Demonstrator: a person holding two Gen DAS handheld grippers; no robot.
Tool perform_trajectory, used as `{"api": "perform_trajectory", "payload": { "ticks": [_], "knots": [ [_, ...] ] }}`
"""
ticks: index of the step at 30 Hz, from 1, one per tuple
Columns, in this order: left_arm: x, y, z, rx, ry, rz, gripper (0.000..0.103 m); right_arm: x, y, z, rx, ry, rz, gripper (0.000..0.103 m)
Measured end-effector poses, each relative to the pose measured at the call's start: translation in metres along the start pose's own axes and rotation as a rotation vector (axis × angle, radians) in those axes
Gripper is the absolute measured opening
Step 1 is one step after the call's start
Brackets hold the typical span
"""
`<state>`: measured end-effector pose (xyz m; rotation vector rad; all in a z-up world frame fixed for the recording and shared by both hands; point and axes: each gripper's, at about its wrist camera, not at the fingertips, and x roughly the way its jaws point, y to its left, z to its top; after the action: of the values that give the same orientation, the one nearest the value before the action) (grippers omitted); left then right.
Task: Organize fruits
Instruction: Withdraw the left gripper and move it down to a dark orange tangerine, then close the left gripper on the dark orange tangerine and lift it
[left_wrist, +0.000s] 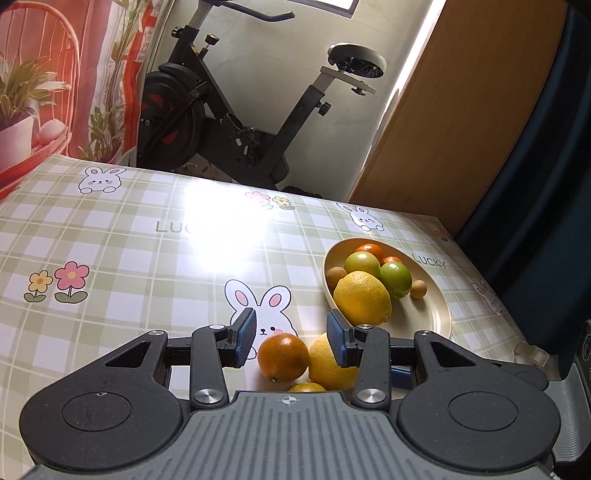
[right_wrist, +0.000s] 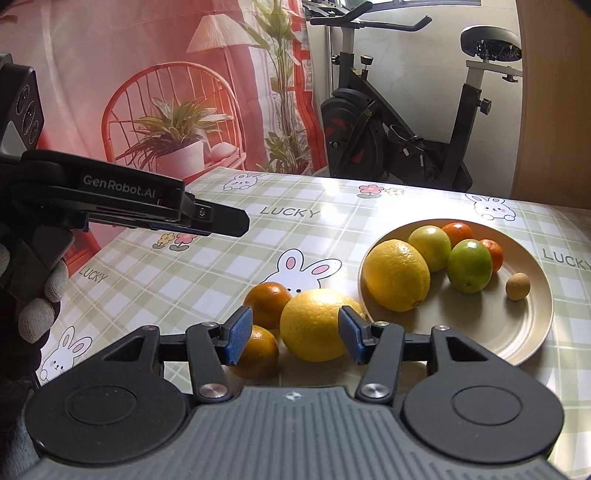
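The big loose lemon (right_wrist: 314, 325) sits on the checked tablecloth (right_wrist: 184, 266) low-centre in the right wrist view, just left of the plate (right_wrist: 517, 332), w/ its long axis running roughly across the frame, slightly tilted up to the right. It lies right between the right gripper (right_wrist: 295, 334) pads as framed, but looks a bit beyond and below them; jaws stand apart, nothing pressed, gap looks barely wider than the fruit. So the right hand seems nearer and lined up: prob a forward-and-down reach, then close across the short axis. Two oranges flank it at left: one (right_wrist: 267, 302) touching or just beside its upper left, another (right_wrist: 256, 350) lower, partly behind the left pad, risk of a nudge. In the left wrist view the left gripper (left_wrist: 291, 338) is also open and empty, the orange (left_wrist: 282, 356) centred in its gap, the lemon behind its right pad. Plate holds another lemon (right_wrist: 397, 275), two green fruits, two oranges, a small brown fruit; free room at its lower right.
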<state>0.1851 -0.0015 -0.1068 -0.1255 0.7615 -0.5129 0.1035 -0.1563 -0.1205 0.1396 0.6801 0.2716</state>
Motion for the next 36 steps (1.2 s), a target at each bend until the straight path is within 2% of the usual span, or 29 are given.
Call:
{"api": "perform_trajectory", "payload": {
  "ticks": [7,12,16,24,36],
  "knots": [
    [-0.002,0.015,-0.013,-0.039,0.017,-0.011,0.044,0.010,0.020,-0.006,-0.047,0.052,0.023,0.055],
    [0.005,0.021,-0.026,-0.074,0.049,-0.051,0.044,0.022,0.024,-0.010,-0.054,0.105,0.034,0.055],
    [0.014,0.014,-0.034,-0.060,0.081,-0.079,0.044,0.030,0.023,-0.013,-0.044,0.135,0.026,0.055],
    [0.029,0.008,-0.046,-0.046,0.131,-0.113,0.044,0.042,0.026,-0.010,-0.068,0.161,0.019,0.054],
    [0.036,0.009,-0.053,-0.055,0.144,-0.115,0.044,0.052,0.027,-0.011,-0.066,0.180,0.014,0.053]
  ]
}}
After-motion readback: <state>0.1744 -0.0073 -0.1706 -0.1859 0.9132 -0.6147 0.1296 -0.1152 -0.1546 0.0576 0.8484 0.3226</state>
